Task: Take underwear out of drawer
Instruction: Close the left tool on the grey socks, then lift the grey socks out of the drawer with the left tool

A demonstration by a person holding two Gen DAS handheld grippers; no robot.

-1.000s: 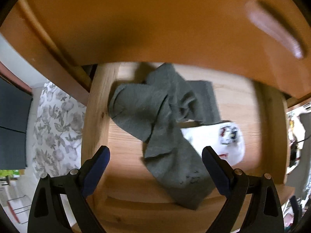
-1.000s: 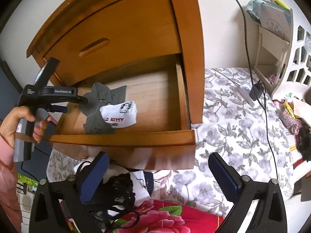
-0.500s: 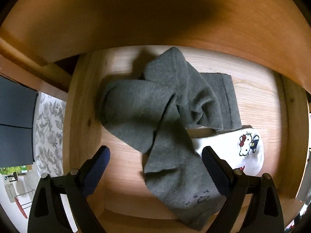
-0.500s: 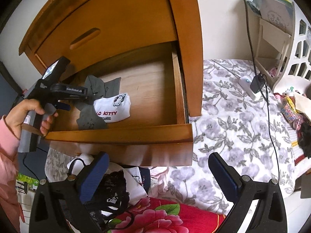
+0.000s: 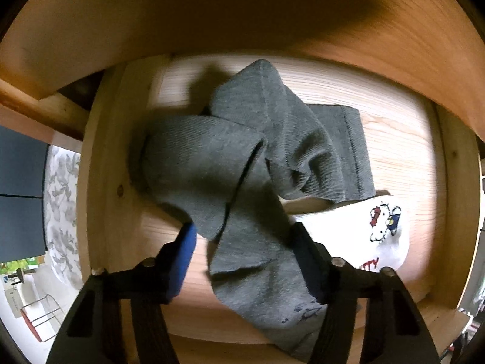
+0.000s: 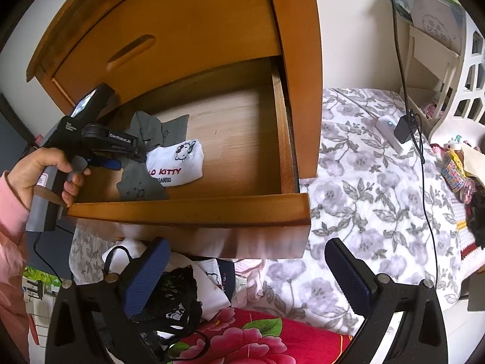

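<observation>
A crumpled grey piece of underwear (image 5: 230,163) lies in the left part of the open wooden drawer (image 6: 188,209). White underwear with a cartoon cat print (image 5: 363,230) lies beside it and partly under it. My left gripper (image 5: 242,242) points straight down into the drawer. Its jaws are closing, with a fold of the grey cloth between them, and I do not see the pads pressing it. In the right wrist view a hand holds that left gripper (image 6: 127,157) over the grey underwear (image 6: 142,182) and the white underwear (image 6: 178,163). My right gripper (image 6: 242,276) hangs open and empty below the drawer front.
The shut upper drawer with its handle slot (image 6: 130,53) overhangs the back of the open one. Under the drawer front lies a pile with black lace (image 6: 175,297) and red flowered fabric (image 6: 257,333). A flowered sheet (image 6: 363,182) with a charger and cable (image 6: 403,127) spreads to the right.
My left gripper has sunk into the drawer over the grey underwear, and its jaws have narrowed around a fold of it. The right gripper has stayed where it was.
</observation>
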